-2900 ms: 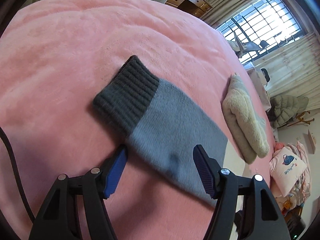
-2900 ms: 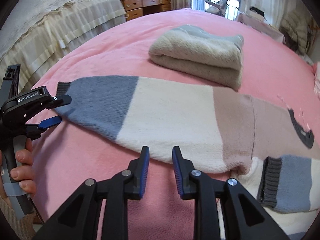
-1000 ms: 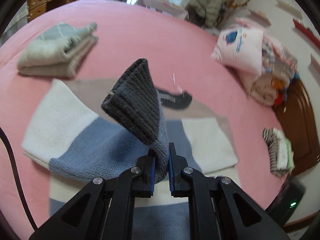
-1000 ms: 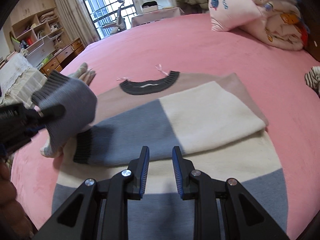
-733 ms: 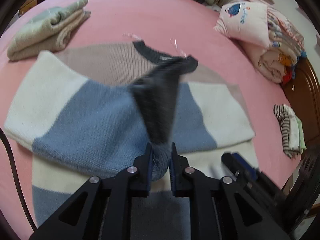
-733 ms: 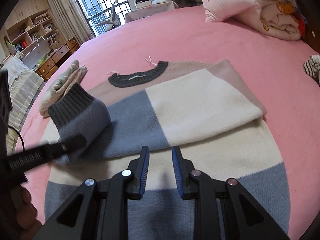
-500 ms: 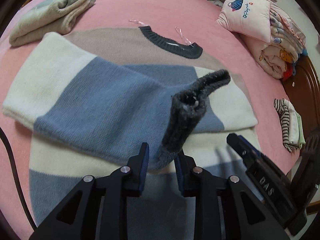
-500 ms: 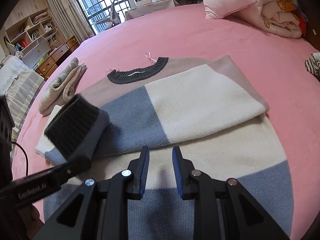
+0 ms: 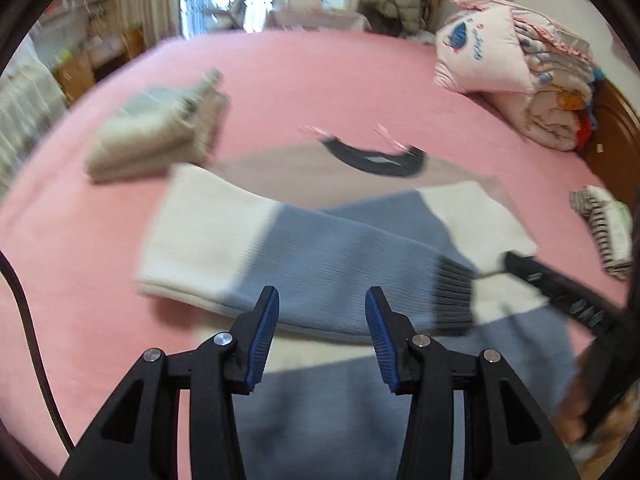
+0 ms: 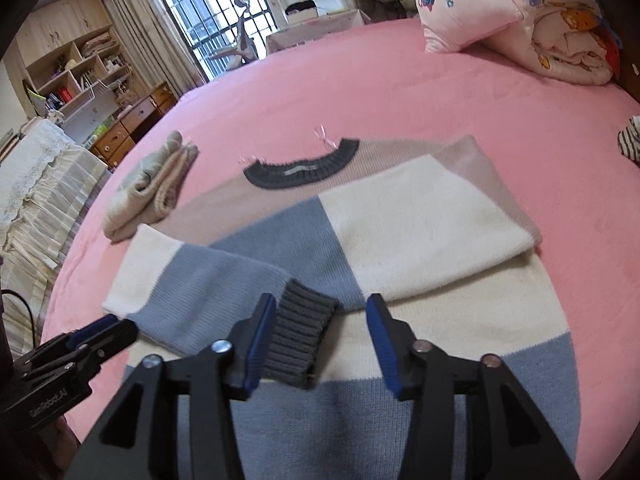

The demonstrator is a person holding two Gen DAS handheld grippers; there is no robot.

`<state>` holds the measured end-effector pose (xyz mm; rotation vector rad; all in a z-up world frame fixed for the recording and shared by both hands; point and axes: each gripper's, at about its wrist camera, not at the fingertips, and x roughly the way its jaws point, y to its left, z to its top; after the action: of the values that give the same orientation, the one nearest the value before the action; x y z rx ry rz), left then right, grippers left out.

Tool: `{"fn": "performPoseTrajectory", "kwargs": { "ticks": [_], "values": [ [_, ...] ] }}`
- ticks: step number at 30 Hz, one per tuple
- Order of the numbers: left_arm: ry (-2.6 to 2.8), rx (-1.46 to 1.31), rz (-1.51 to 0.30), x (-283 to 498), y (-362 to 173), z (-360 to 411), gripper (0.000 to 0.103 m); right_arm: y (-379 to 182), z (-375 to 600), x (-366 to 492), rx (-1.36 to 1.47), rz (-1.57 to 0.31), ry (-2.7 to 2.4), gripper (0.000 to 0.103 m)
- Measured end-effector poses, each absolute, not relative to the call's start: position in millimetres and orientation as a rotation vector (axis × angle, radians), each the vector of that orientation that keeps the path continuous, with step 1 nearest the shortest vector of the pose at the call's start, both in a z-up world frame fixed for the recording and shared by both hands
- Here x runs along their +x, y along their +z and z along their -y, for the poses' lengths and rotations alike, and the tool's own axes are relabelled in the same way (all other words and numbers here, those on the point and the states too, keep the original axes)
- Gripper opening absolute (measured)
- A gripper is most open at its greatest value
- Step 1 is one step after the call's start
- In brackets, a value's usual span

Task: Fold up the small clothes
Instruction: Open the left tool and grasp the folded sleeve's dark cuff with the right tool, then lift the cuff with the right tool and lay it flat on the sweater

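Note:
A knit sweater (image 10: 420, 216) in blue, cream and taupe blocks with a dark grey collar (image 10: 304, 168) lies flat on the pink bed (image 10: 400, 92). Both sleeves are folded across its chest. The left sleeve (image 9: 328, 264) ends in a dark grey cuff (image 9: 454, 300). My left gripper (image 9: 322, 336) hangs over this sleeve, jaws opening, nothing pressed between them. My right gripper (image 10: 320, 340) hovers above the cuff (image 10: 300, 340), jaws opening, pads clear of the knit. The left wrist view is motion-blurred.
A folded beige garment (image 10: 152, 188) lies on the bed to the left of the sweater. Pink pillows and a rolled quilt (image 10: 520, 20) sit at the far right. A striped cloth (image 9: 604, 228) lies at the right edge. Shelves and drawers (image 10: 100, 100) stand beyond the bed.
My left gripper carried the sleeve over the chest, let go of the cuff and drew back. The sleeve now lies flat. My right gripper's jaws have widened.

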<state>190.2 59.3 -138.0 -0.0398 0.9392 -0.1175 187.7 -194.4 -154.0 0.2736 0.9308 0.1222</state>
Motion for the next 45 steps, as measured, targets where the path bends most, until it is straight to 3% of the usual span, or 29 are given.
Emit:
{"fn": "performPoseTrajectory", "kwargs": {
  "ticks": [2,4,10,21,22,23,25,37,45],
  "values": [
    [-0.058,-0.019,-0.909,186.4,-133.7,-79.9,0.055,-150.1,198.6,189.7,0.292,-0.926,0.124,0.051],
    [0.005,-0.007,-0.895,185.1,-135.3,-101.2,0.058,-150.6,202.5,193.3,0.297,-0.929,0.12,0.051],
    [0.116,-0.083,-0.949,190.9,-159.7,-160.9,0.058,-173.2,198.6,205.9,0.278,-1.001,0.152,0.051],
    [0.135,-0.172,-1.005,199.0,-193.4,-191.2,0.058,-220.0,165.2,229.0,0.239,-1.109,0.208,0.052],
    [0.13,-0.18,-1.01,200.3,-196.1,-191.2,0.058,-218.5,161.6,227.2,0.214,-1.098,0.208,0.049],
    [0.127,-0.189,-1.016,201.2,-198.7,-192.2,0.057,-217.0,160.7,226.3,0.199,-1.092,0.208,0.037],
    [0.122,-0.208,-1.028,203.0,-203.9,-193.5,0.057,-210.6,161.6,224.1,0.229,-1.087,0.25,0.017],
    [0.075,-0.241,-1.045,225.9,-212.0,-174.5,0.057,-79.0,138.2,252.2,0.099,-0.799,0.278,0.015],
    [0.124,-0.295,-1.04,256.6,-216.2,-171.9,0.058,-54.1,133.2,270.2,-0.027,-0.738,0.137,0.014]
  ]
}}
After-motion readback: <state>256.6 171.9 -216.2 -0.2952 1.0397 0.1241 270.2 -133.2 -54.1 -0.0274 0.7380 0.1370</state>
